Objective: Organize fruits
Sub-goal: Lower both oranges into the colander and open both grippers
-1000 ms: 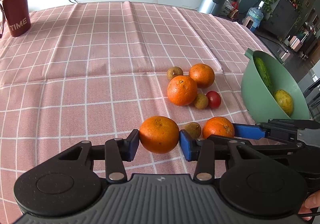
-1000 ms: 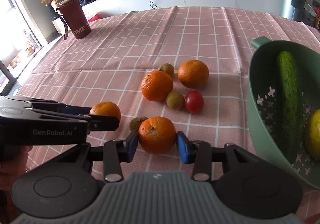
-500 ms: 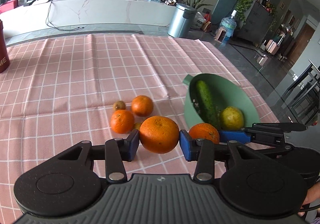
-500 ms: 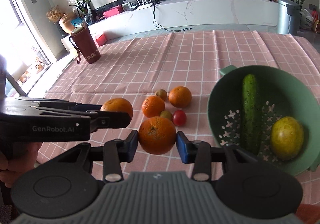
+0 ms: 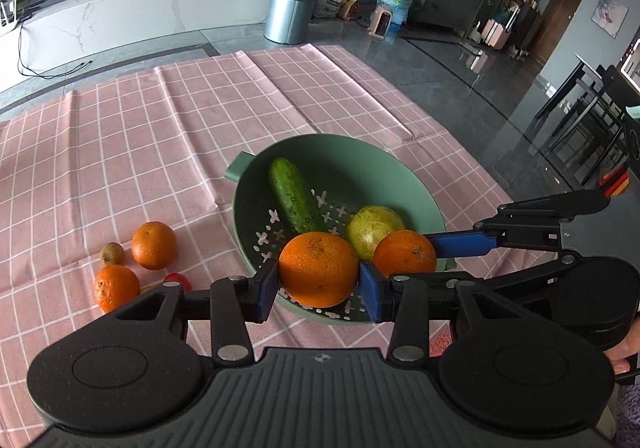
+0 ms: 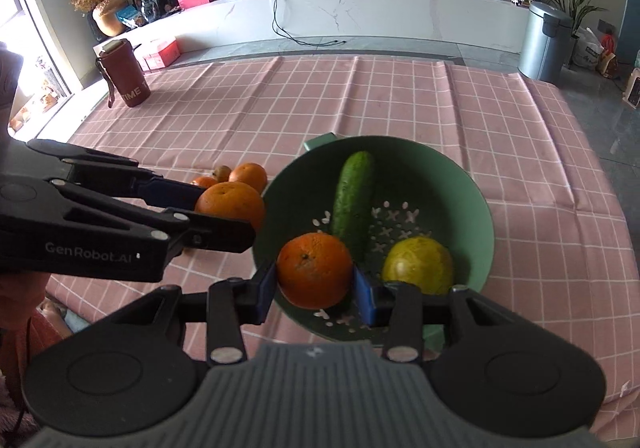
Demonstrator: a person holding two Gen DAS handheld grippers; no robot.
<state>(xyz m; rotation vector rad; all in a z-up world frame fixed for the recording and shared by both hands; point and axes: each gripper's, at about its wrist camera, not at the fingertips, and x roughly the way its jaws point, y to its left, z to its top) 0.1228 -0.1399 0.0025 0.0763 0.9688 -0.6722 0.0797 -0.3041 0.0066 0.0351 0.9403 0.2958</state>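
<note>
Both grippers have lifted their oranges up off the worktop and carried them over to the green bowl [image 5: 424, 187]. A second ago each orange sat low on the pink cloth [image 5: 160, 119] among the other fruit; now both hang in the air by the bowl. The left gripper [image 5: 319, 290] has its fingers clamped on a big orange [image 5: 318, 268], which hangs over the near rim of the bowl. The right gripper [image 6: 315, 290] has its fingers clamped on another orange [image 6: 315, 270], and this one hangs over the inside of the bowl, close to the cucumber [image 6: 354, 195] and the yellow fruit [image 6: 418, 264] that already lie in there. In the left view the two held oranges look very close side by side, so they might bump each other. I think the carrying part is nearly done and the next thing is to let the oranges go, one at a time, low in the bowl so they do not bounce out. The job is not finished. Two more oranges [image 5: 154, 245], a small brown fruit [image 5: 111, 252] and a little red fruit [image 5: 179, 280] still lie on the cloth, just to the left of the bowl. A dark red cup [image 6: 128, 81] stands far away near the left edge of the worktop.
</note>
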